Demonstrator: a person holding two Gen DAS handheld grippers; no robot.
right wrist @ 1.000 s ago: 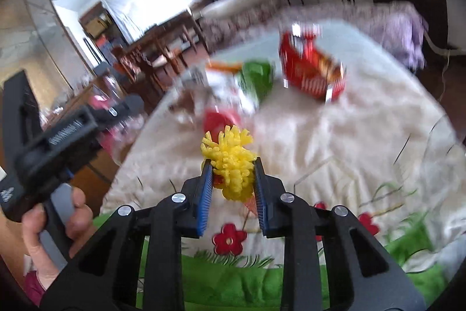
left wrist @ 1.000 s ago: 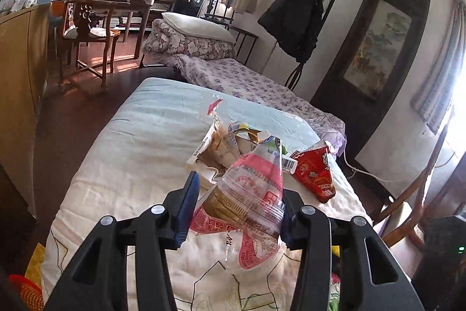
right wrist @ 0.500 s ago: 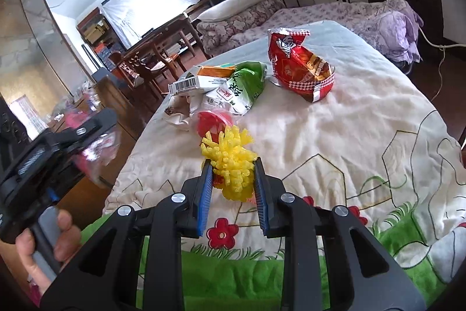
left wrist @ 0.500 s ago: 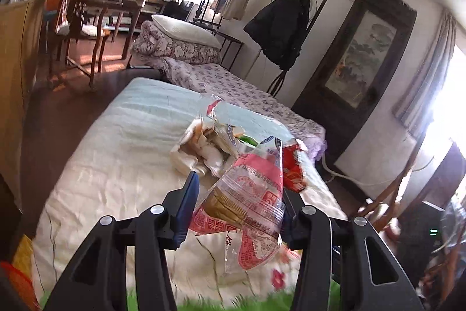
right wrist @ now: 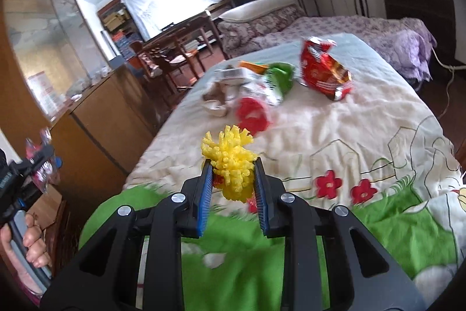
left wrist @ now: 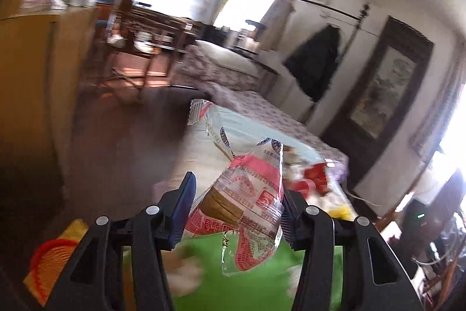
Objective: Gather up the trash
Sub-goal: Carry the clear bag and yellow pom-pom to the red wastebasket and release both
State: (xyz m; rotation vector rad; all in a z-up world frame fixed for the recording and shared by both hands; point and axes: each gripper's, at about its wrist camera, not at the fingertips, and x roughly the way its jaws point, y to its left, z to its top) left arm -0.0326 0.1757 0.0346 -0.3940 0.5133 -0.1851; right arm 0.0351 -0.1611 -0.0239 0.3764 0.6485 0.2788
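Crinkly clear-and-pink plastic wrapper [left wrist: 247, 209] is hanging between the left gripper's [left wrist: 236, 209] just-widening fingers, touching the right one; the right gripper [right wrist: 232, 179], angled down over the bed [right wrist: 335, 136], is clamping a spiky yellow wad [right wrist: 230, 162].

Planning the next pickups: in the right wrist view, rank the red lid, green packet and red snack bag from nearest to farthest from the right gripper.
1. Red lid, just beyond the right gripper, slightly right.
2. Green packet, farther back, mid-bed.
3. Red snack bag, farthest, off to the right.
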